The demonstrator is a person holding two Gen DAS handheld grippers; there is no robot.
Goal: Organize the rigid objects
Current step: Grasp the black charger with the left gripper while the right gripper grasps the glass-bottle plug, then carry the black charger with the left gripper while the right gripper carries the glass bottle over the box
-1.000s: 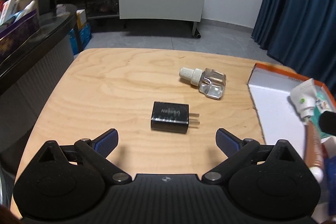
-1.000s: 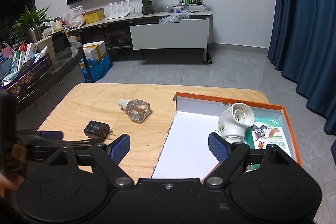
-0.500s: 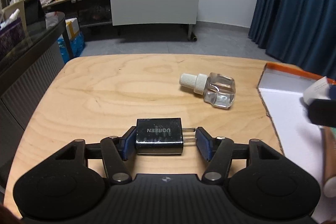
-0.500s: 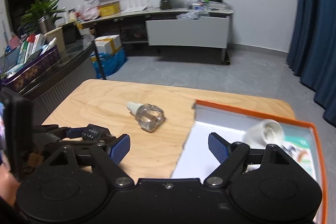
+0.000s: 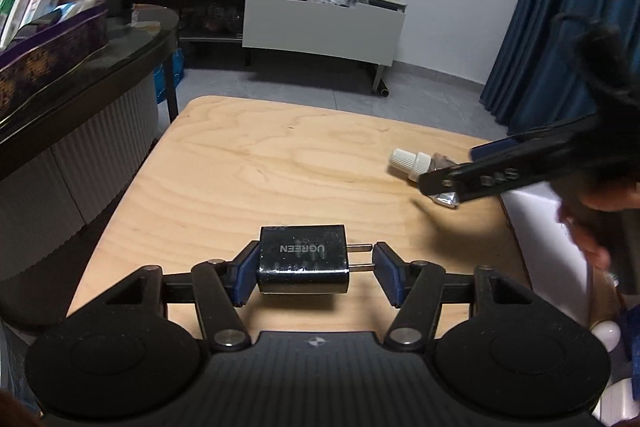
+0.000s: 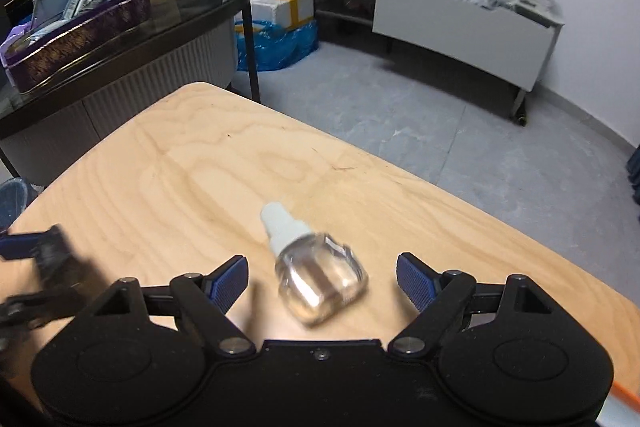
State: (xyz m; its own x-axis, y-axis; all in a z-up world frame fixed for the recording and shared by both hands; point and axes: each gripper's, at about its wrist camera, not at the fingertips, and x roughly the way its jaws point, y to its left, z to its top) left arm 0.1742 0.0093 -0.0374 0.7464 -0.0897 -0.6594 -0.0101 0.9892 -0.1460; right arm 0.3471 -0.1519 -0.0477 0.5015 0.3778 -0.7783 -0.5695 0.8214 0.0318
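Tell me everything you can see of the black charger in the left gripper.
The black charger is a small glossy block, plastic by its look, with white UGREEN lettering on top, seen upside down from the left wrist view. Two flat metal prongs stick out of its right side. It lies flat, clamped in the left gripper: one blue pad presses its left face, the other meets the prong tips. Its shadow on the wooden table suggests it is lifted slightly.

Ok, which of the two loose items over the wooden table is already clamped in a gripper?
The black UGREEN plug charger, pinched between the left gripper pads. The clear glass bottle with white cap lies untouched between the open right gripper fingers.
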